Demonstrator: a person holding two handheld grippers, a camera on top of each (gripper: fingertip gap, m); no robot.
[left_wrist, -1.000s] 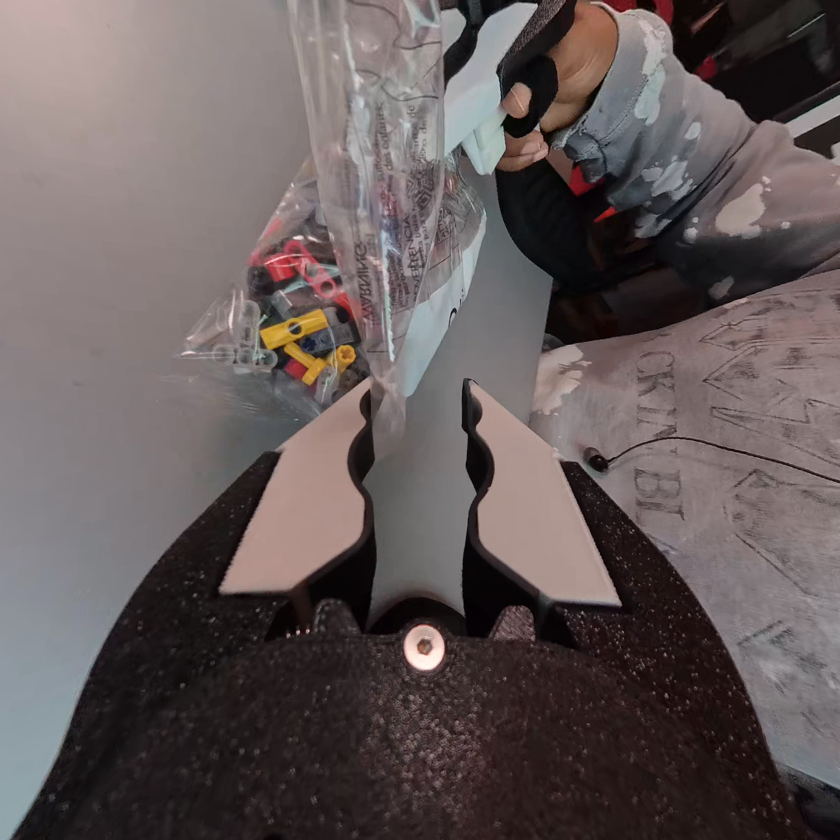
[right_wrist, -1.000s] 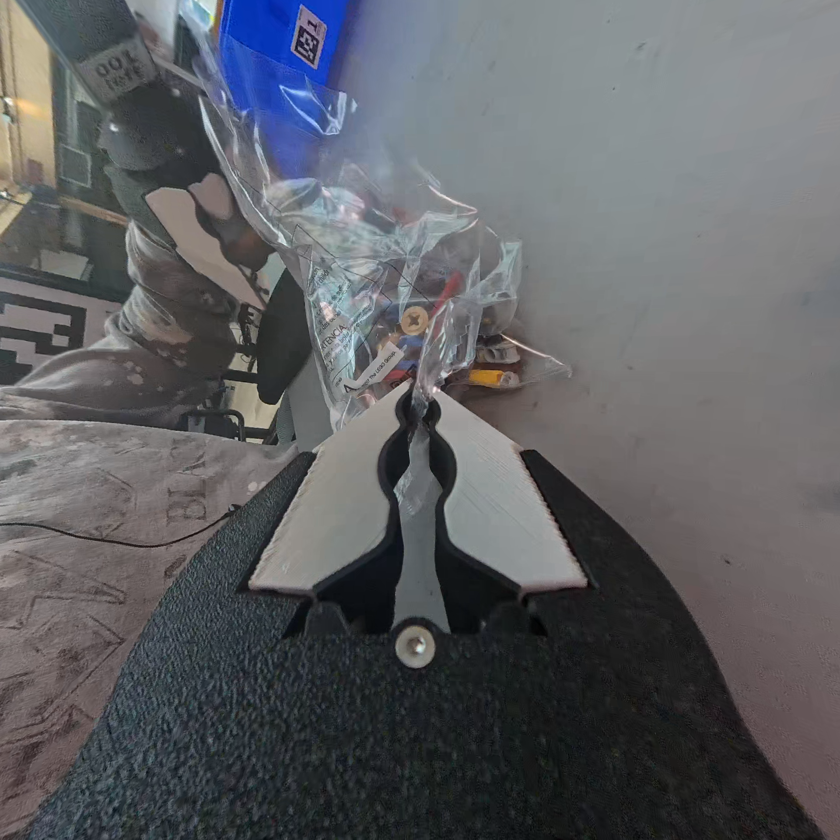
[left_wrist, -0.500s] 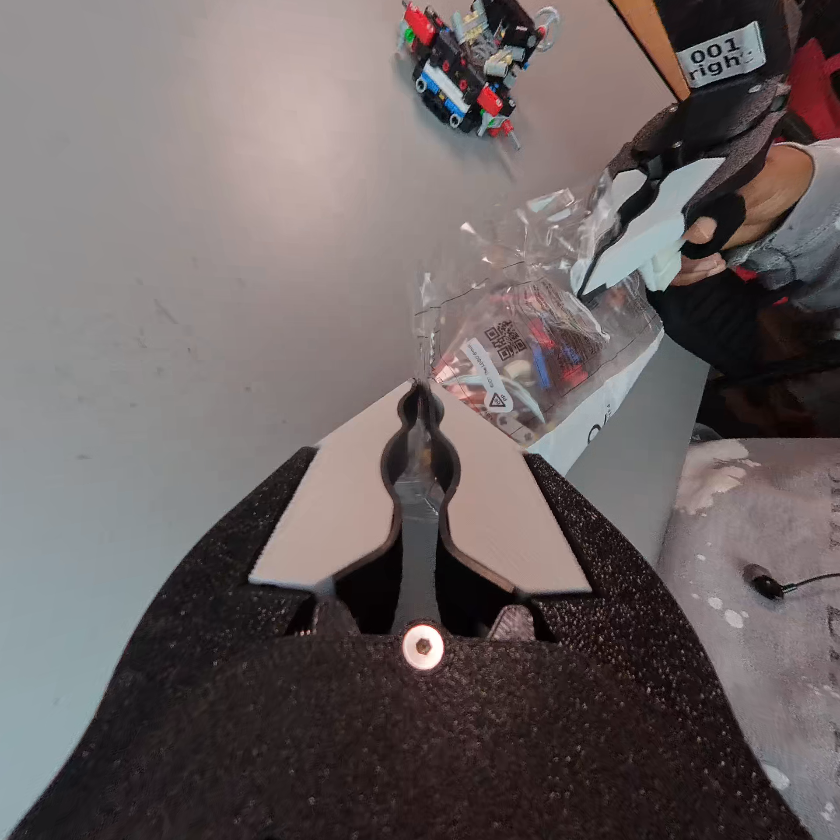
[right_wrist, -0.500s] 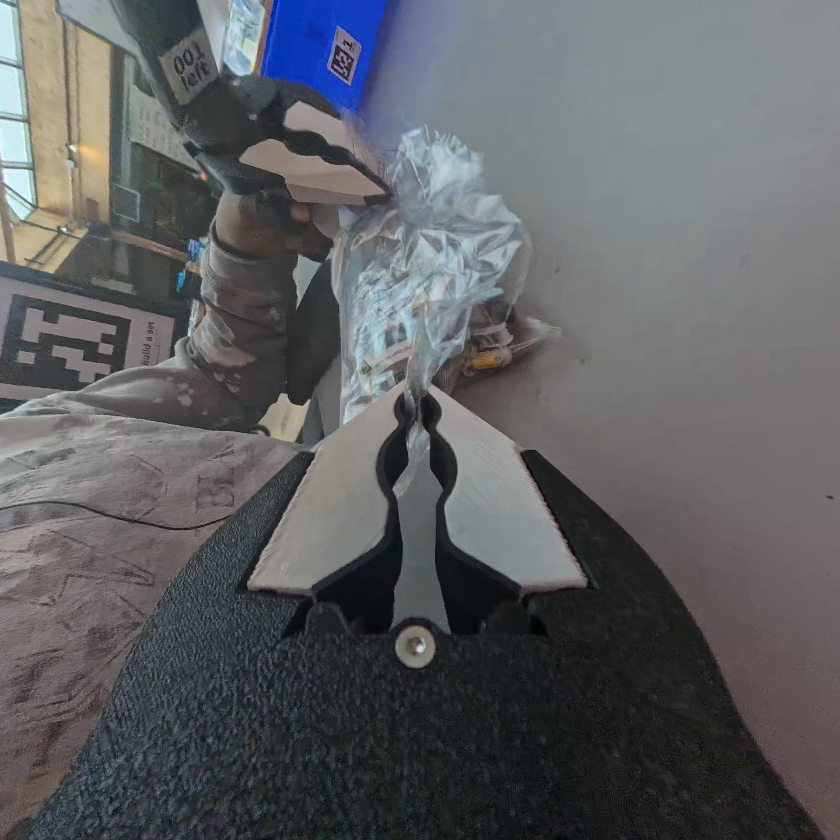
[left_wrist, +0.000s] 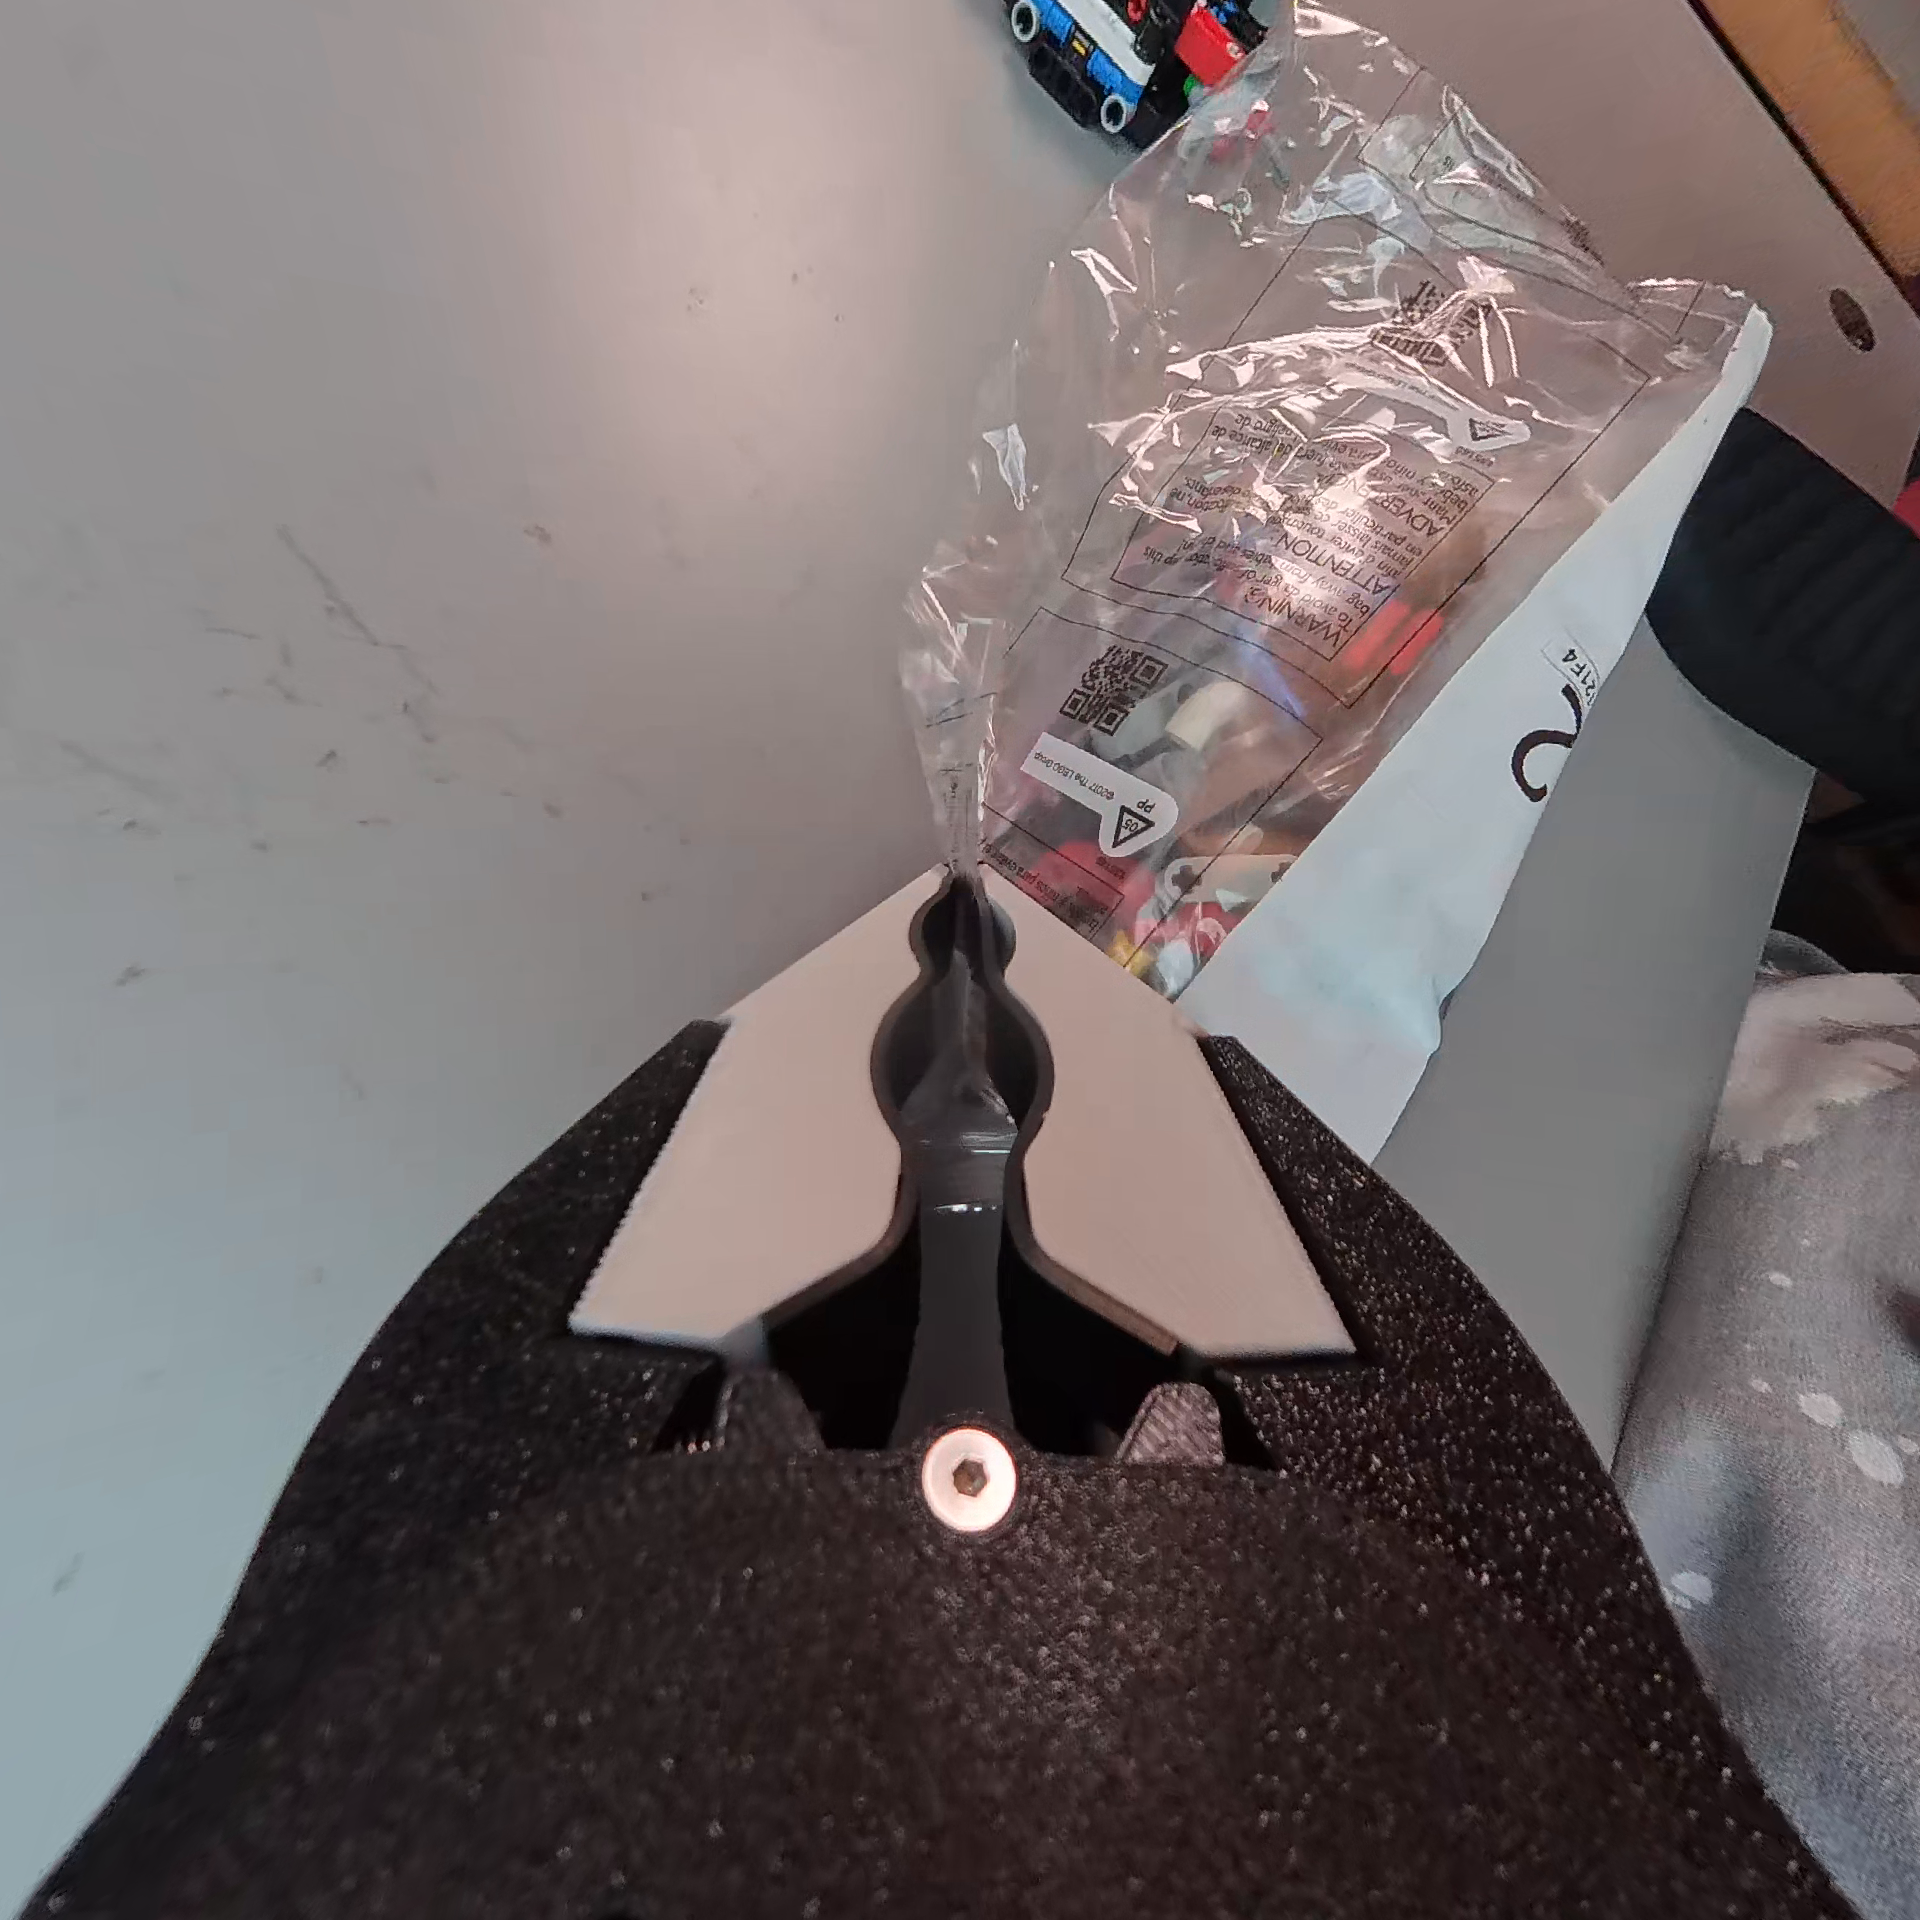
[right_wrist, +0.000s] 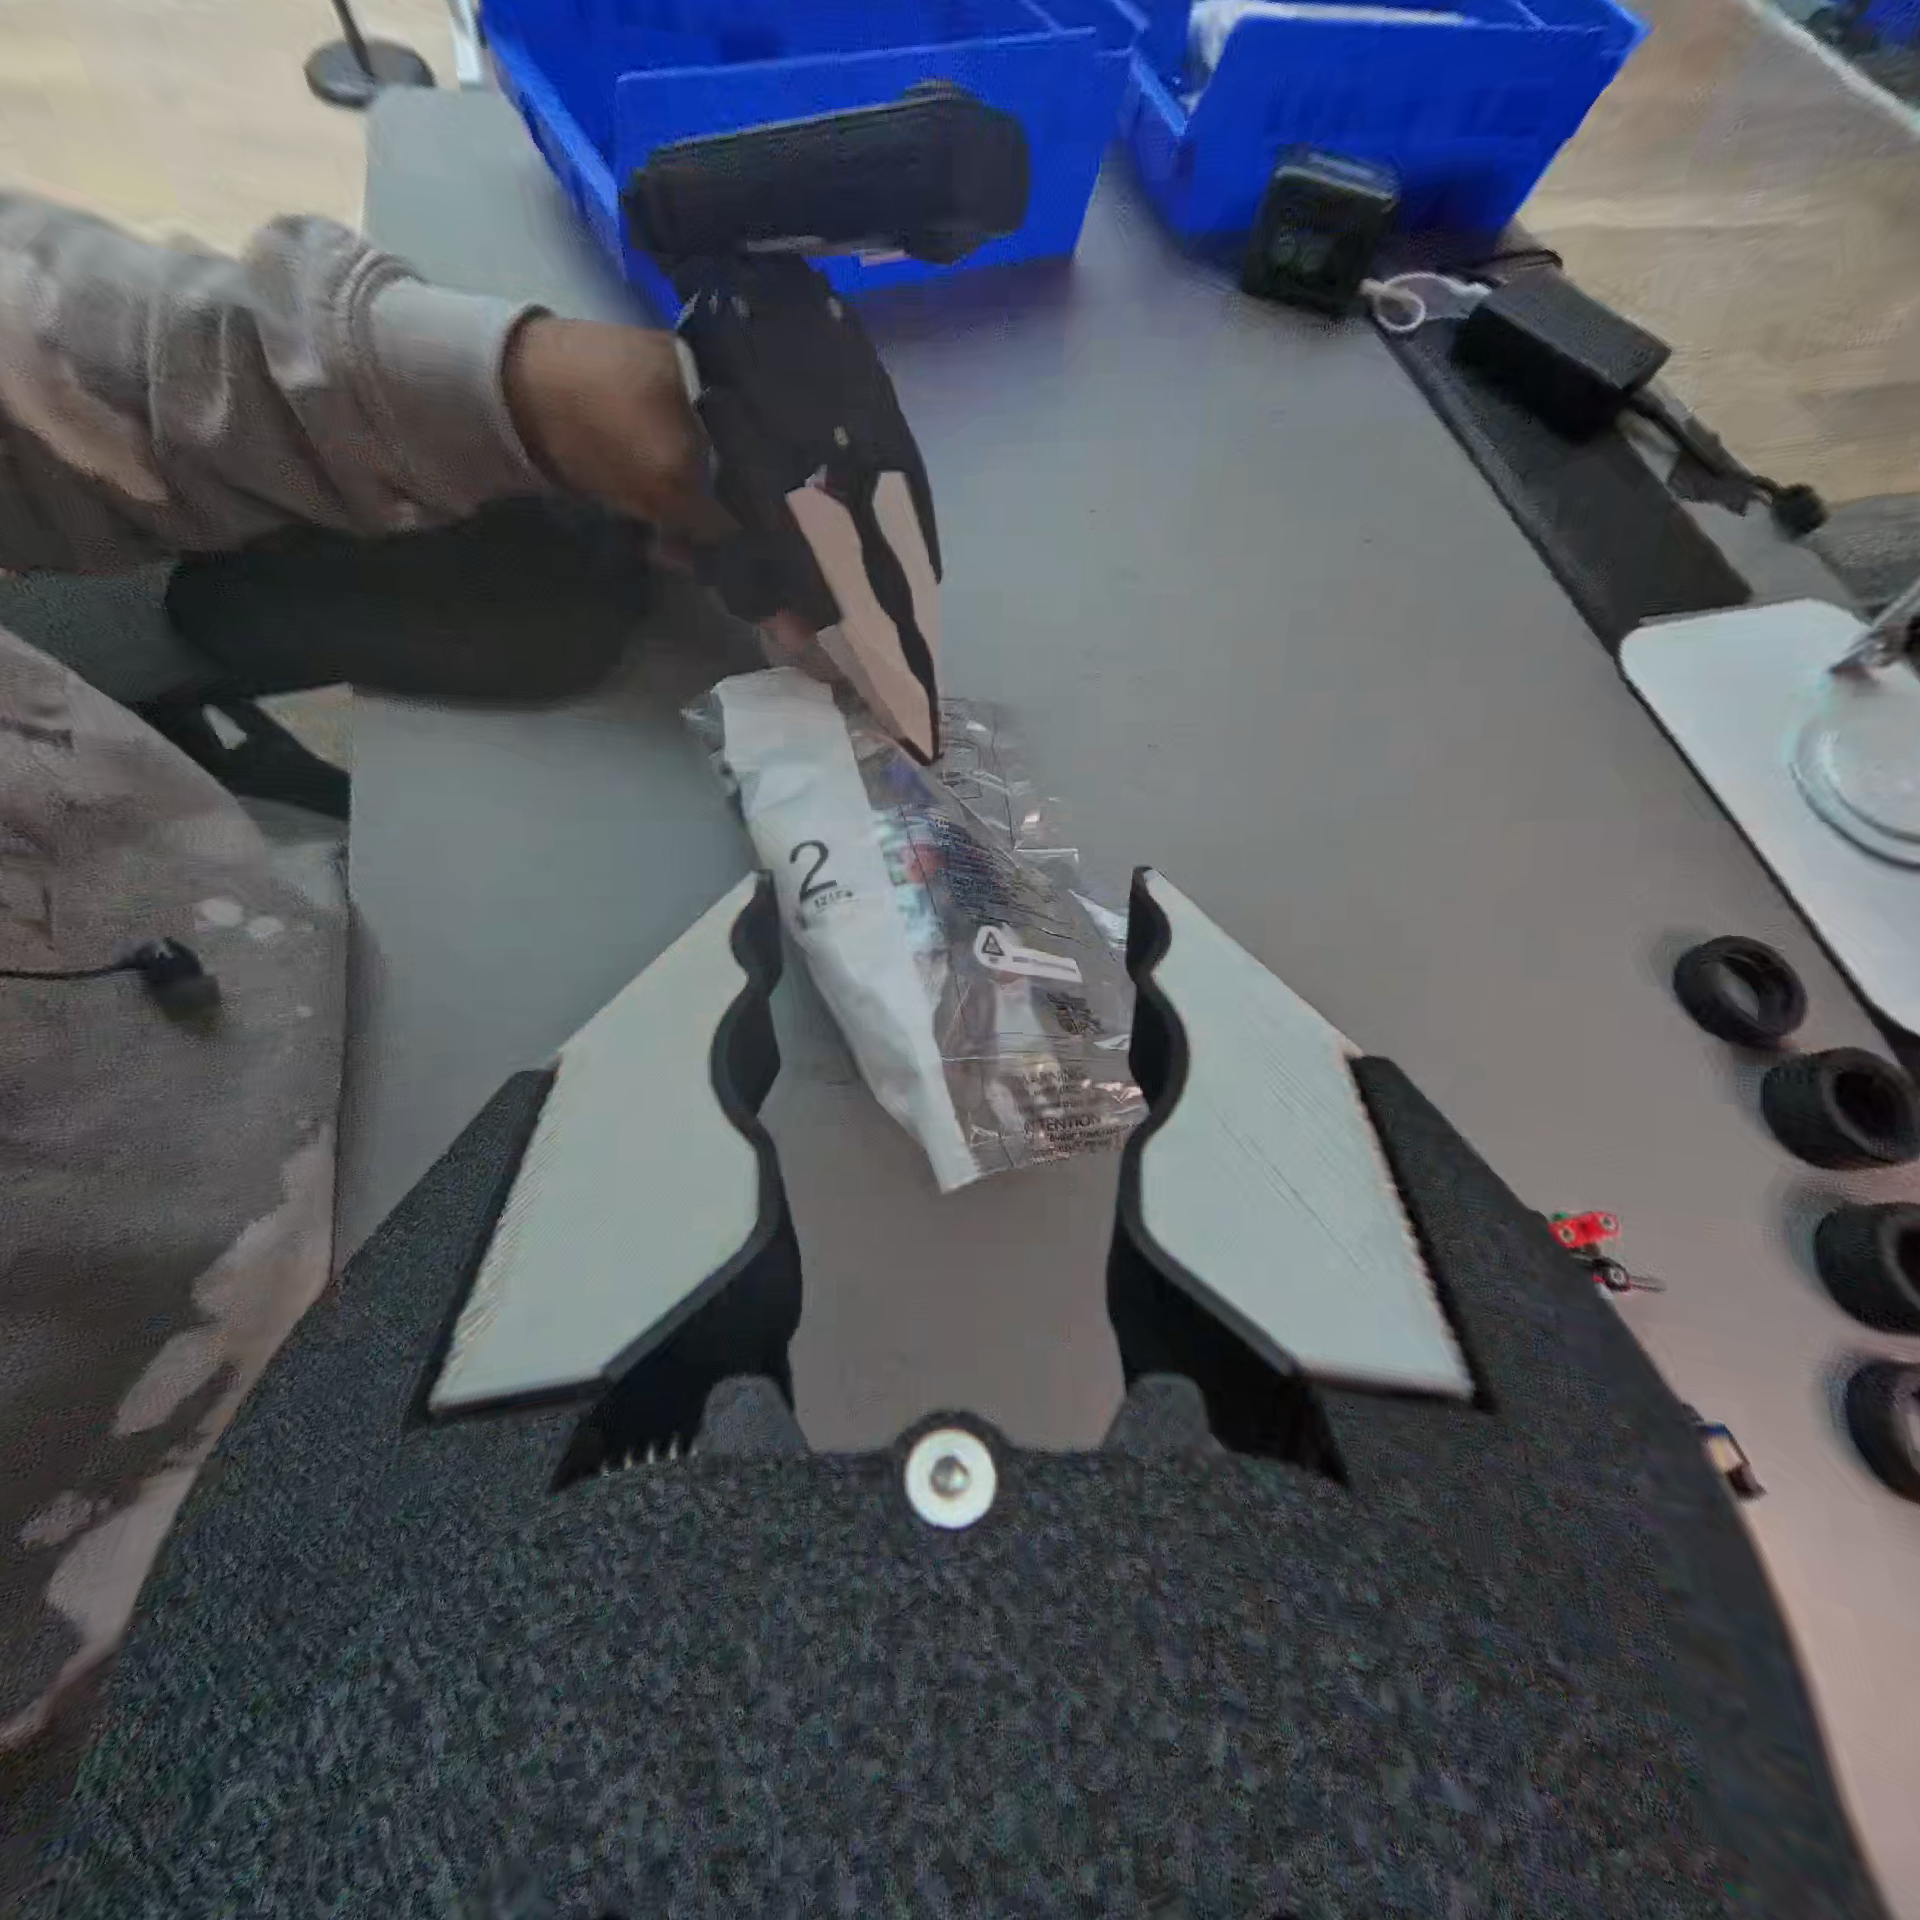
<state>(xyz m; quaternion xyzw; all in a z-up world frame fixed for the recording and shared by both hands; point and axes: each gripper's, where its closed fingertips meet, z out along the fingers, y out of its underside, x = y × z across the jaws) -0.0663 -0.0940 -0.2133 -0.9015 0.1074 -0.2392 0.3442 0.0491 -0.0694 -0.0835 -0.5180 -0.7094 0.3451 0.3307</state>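
since a second ago our right gripper (right_wrist: 951, 977) has let go and drawn back, jaws wide and empty. our left gripper (left_wrist: 961, 920) pinches the clear parts bag (left_wrist: 1320, 582) at its edge; bag on the grey table (right_wrist: 1247, 520), tyres (right_wrist: 1839, 1107) at three o'clock.

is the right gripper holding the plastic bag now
No, the right gripper is wide open above the plastic bag, while the left gripper pinches its far end.

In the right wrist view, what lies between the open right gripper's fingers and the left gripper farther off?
The clear plastic bag of small toy parts lies on the grey table between them. The left gripper pinches its far end; the right gripper is open over its near end.
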